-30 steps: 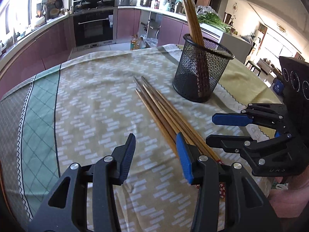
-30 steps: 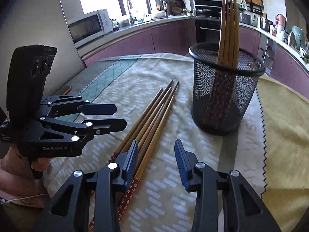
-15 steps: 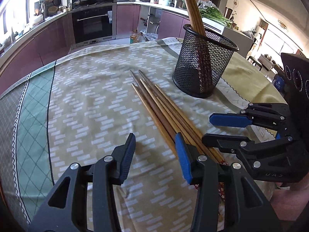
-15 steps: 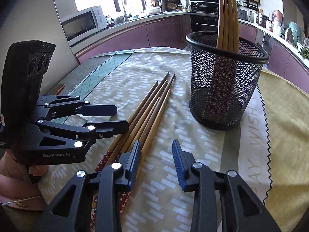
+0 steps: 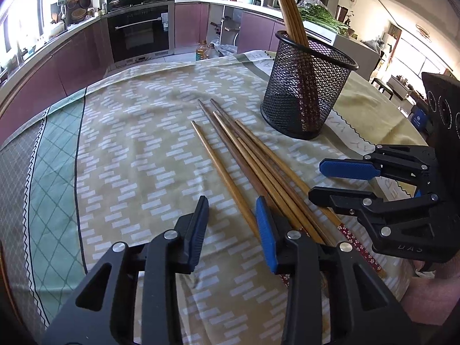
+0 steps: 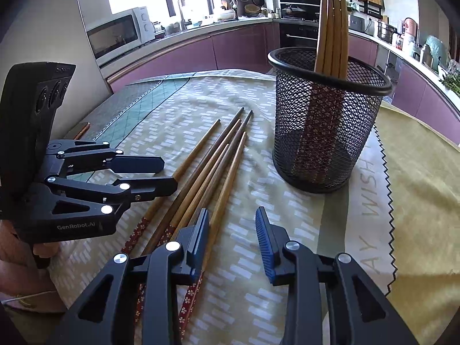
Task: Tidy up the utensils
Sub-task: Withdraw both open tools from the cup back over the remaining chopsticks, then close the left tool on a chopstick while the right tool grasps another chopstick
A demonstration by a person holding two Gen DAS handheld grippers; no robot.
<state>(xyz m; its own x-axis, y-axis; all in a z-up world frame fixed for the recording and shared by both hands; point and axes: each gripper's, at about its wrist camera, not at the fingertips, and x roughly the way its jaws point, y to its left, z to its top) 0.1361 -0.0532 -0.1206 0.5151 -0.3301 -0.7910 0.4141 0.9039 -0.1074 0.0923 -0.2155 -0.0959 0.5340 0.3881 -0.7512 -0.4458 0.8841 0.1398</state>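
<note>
Several loose wooden chopsticks (image 5: 244,158) (image 6: 212,166) lie in a fan on the patterned tablecloth, their red flowered ends toward me. A black mesh holder (image 5: 304,97) (image 6: 325,132) stands just beyond them with several chopsticks upright inside. My left gripper (image 5: 231,201) (image 6: 170,174) hovers over the near end of the outermost left chopstick, its jaws closing with nothing pinched. My right gripper (image 6: 232,210) (image 5: 316,180) hovers at the fan's right side, its jaws closing too, with bare cloth in the gap and its left finger over the rightmost chopstick.
The tablecloth (image 5: 129,149) covers a round table whose edge drops off at the left and far side. Purple kitchen cabinets and an oven (image 5: 141,31) line the background. A hand (image 6: 17,247) holds the left gripper's handle.
Both pairs of jaws have narrowed a little. The chopsticks and the holder lie where they were.
</note>
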